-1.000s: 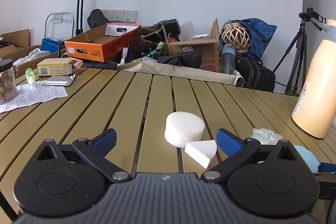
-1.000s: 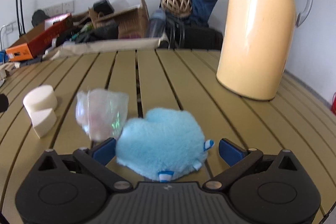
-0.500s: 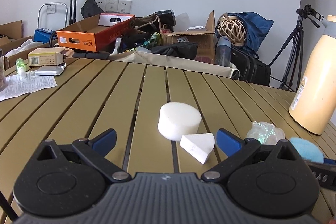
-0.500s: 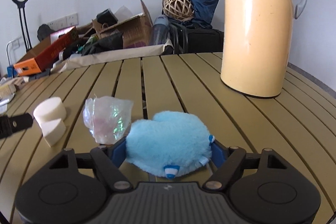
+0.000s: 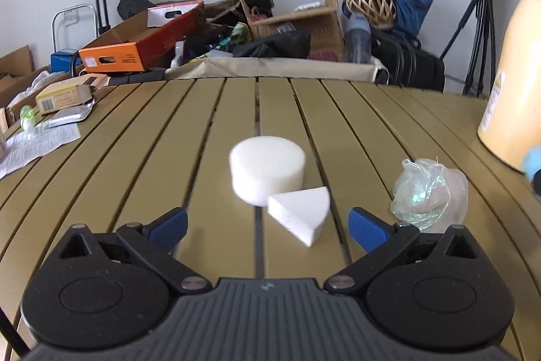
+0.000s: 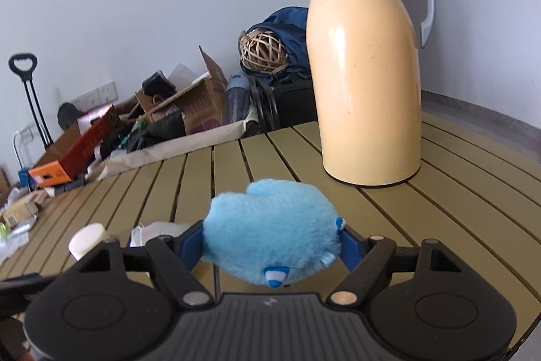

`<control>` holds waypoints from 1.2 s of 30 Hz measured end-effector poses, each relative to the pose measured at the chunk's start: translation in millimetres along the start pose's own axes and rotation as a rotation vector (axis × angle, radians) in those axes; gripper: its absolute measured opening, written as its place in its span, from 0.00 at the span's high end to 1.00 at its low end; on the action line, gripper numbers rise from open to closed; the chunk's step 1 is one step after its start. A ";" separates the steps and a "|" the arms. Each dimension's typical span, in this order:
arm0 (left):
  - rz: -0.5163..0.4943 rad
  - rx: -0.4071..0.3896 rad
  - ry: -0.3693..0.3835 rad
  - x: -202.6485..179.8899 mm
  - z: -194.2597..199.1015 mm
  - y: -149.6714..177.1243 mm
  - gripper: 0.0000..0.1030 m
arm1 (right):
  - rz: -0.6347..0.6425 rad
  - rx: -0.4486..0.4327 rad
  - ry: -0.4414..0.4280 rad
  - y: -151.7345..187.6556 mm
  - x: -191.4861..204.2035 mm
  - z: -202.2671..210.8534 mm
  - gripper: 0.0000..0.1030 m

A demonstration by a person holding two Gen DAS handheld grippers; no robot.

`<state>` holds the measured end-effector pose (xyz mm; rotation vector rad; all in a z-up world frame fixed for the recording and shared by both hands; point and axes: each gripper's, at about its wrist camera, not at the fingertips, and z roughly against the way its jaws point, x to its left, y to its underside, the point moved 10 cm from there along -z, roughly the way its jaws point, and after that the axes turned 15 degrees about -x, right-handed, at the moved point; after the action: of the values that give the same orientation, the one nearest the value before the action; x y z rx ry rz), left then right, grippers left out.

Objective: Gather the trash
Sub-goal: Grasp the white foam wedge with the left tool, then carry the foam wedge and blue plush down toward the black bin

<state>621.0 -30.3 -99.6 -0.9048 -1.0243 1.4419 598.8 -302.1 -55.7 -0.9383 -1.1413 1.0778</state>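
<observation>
While the right gripper (image 6: pixel 272 247) clamps the fluffy blue plush (image 6: pixel 270 232) between its blue pads (image 6: pixel 191 247), plush sits lower centre of the right wrist view, lifted clear of the slatted table (image 6: pixel 439 225). Jaws have just been closing, plush between them. Cream thermos jug (image 6: pixel 367 70) stands upright on the table, upper right of that frame. Left gripper (image 5: pixel 267 225) is wide open with nothing between its pads, low over the table in the lower half of the left wrist view. White foam cylinder (image 5: pixel 267 168) lies centre frame, white foam wedge (image 5: pixel 301 213) touching its lower right edge, both ahead of the open jaws. Crumpled clear plastic wrap (image 5: pixel 429 195) lies on the table right of centre, just past the right pad. Printed paper sheet (image 5: pixel 37 142) and small cardboard box (image 5: pixel 64 95) lie at left edge. Floor clutter of boxes and bags fills the upper background.
</observation>
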 end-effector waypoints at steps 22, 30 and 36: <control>-0.006 0.047 -0.032 -18.6 -20.4 2.8 0.61 | -0.097 -0.040 0.020 -8.0 -32.2 6.4 0.24; 0.019 0.039 0.006 -17.2 -4.1 6.2 0.68 | -0.102 -0.037 0.010 -9.1 -28.9 11.6 0.24; 0.013 0.028 0.007 -11.3 16.8 0.3 0.68 | -0.084 -0.025 -0.005 -8.1 -18.4 21.9 0.24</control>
<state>606.4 -43.4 -94.3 -0.8973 -0.9925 1.4590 577.3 -321.1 -48.1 -0.9000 -1.1909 1.0007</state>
